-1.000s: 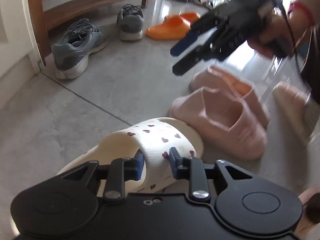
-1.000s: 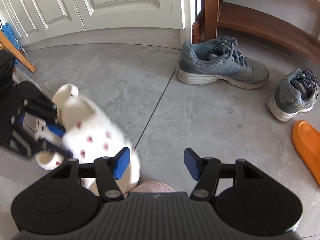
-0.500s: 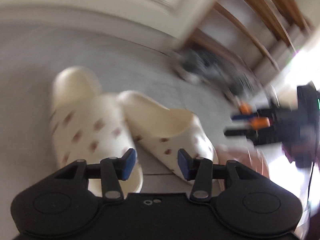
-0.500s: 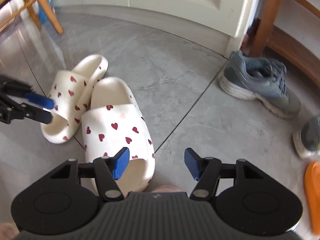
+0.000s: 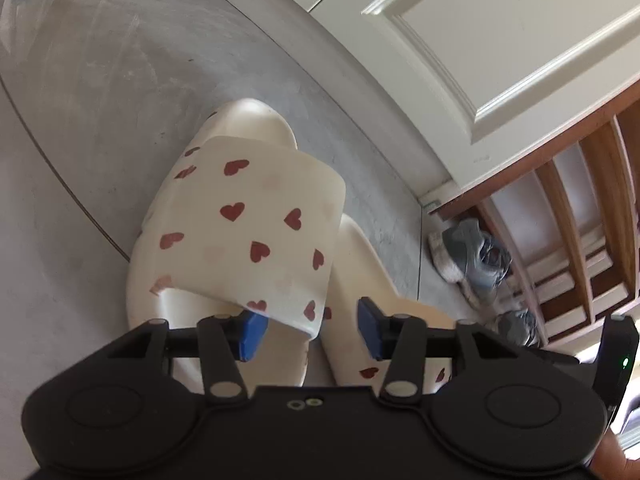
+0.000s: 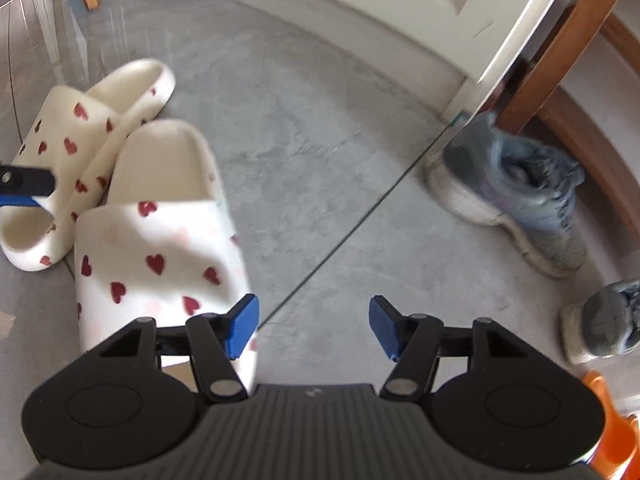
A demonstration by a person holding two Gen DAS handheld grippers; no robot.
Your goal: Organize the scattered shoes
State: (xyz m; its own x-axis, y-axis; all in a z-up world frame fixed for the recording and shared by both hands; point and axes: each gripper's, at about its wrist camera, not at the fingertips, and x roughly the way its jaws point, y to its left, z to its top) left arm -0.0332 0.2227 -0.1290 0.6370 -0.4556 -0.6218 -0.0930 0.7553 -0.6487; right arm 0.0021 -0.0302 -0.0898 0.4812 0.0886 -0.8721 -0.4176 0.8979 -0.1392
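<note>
Grey stone floor (image 6: 320, 168), white panelled door (image 5: 500, 40), wooden shelving (image 5: 580, 240).

cream heart-print slides (image 6: 160, 256) side by side, grey sneakers (image 6: 532, 204) apart

Left tongs (image 5: 308, 334): matte black housing, two round caps, silver pivot screws, blue pads (image 5: 250, 334), two small lenses at centre. Right tongs (image 6: 313, 328): same black linkages and blue pads (image 6: 242, 326), but grey ribbed body bearing a small logo.
</note>
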